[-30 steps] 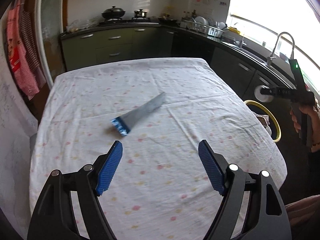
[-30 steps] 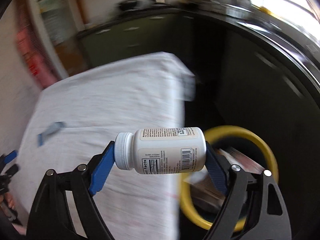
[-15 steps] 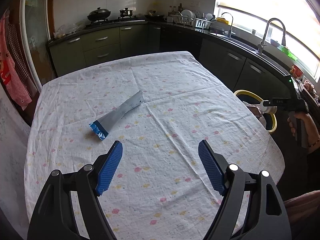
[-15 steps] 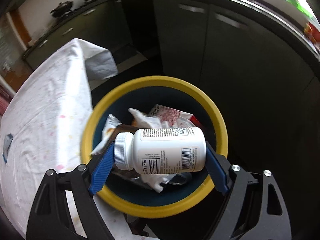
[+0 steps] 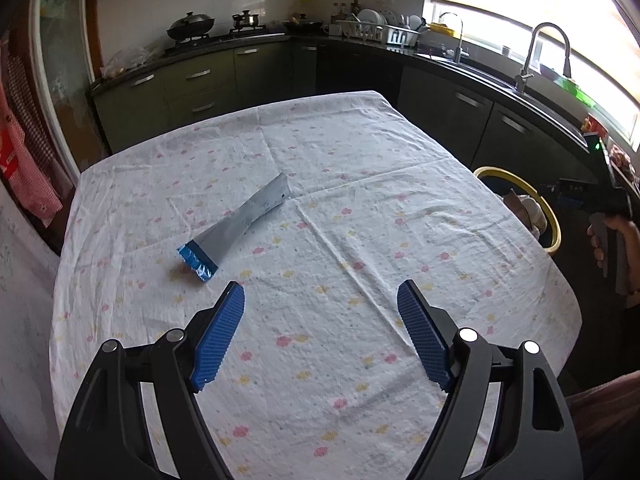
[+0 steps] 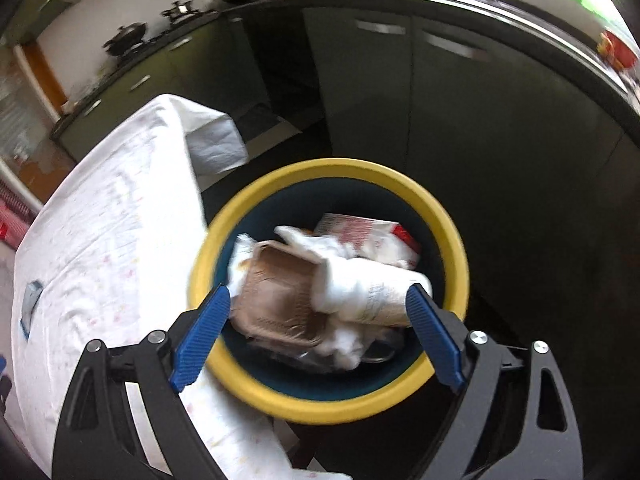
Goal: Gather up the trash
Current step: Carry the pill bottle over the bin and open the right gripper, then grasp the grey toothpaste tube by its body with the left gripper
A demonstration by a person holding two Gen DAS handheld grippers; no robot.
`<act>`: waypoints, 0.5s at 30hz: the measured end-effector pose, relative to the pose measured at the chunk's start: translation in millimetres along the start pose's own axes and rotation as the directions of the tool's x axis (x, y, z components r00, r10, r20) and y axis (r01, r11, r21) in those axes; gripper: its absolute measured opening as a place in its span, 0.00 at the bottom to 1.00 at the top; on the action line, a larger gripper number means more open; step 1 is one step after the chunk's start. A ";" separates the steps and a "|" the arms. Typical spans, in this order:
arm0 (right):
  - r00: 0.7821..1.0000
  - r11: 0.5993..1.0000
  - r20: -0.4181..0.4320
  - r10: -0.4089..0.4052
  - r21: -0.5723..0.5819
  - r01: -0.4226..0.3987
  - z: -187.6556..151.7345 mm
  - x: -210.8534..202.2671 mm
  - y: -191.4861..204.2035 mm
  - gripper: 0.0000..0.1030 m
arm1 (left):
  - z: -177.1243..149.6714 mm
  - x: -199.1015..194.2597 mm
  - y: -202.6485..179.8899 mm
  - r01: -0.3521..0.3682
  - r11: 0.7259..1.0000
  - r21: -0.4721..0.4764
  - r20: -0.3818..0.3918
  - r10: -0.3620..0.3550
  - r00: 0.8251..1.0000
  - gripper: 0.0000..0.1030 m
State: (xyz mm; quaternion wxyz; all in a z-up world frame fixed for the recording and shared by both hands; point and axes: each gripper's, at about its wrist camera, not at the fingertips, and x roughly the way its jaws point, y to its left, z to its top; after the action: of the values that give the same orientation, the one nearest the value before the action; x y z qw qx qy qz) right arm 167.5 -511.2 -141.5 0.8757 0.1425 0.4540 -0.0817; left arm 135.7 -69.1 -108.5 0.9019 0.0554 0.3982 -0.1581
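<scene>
A flat silver wrapper with a blue end [image 5: 236, 224] lies on the white flowered tablecloth [image 5: 320, 280], ahead and left of my open, empty left gripper [image 5: 320, 308]. It shows small at the left of the right wrist view [image 6: 30, 304]. My right gripper [image 6: 318, 306] is open and empty above the yellow-rimmed dark bin [image 6: 332, 172], which stands beside the table's right edge [image 5: 548, 216]. A white pill bottle [image 6: 384, 300], blurred, lies in the bin on a brown tray [image 6: 276, 296], crumpled white paper and a red-and-white packet [image 6: 368, 236].
Dark kitchen cabinets [image 5: 460, 96] and a sink with a tap [image 5: 540, 52] run along the back and right. The stove with pans [image 5: 192, 28] is at the back. The person's right hand and gripper handle [image 5: 612, 232] are past the bin.
My right gripper has opened and the white pill bottle has dropped from it into the bin. My left gripper has stayed open above the table and its view has shifted a little.
</scene>
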 end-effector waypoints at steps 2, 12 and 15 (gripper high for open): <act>0.999 0.999 0.007 0.036 -0.025 -0.036 -4.6 -5.5 11.9 0.86 | 4.2 2.7 3.5 0.012 1.000 0.029 -0.003 -0.012 1.000 0.76; 0.993 0.987 -0.016 0.119 -0.105 -0.120 -26.1 -8.0 56.7 0.86 | 46.5 20.9 39.5 0.091 0.968 0.233 -0.010 -0.091 0.996 0.79; 0.991 0.985 -0.027 0.130 -0.114 -0.132 -30.1 -6.2 66.7 0.86 | 55.5 40.8 49.8 0.137 0.952 0.273 -0.060 -0.126 0.990 0.79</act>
State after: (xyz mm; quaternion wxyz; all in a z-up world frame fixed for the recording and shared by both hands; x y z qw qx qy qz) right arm 158.8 -438.4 -141.2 0.8815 0.1218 0.4561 0.0040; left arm 216.8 -44.5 -102.2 0.8643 0.1573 0.3937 -0.2706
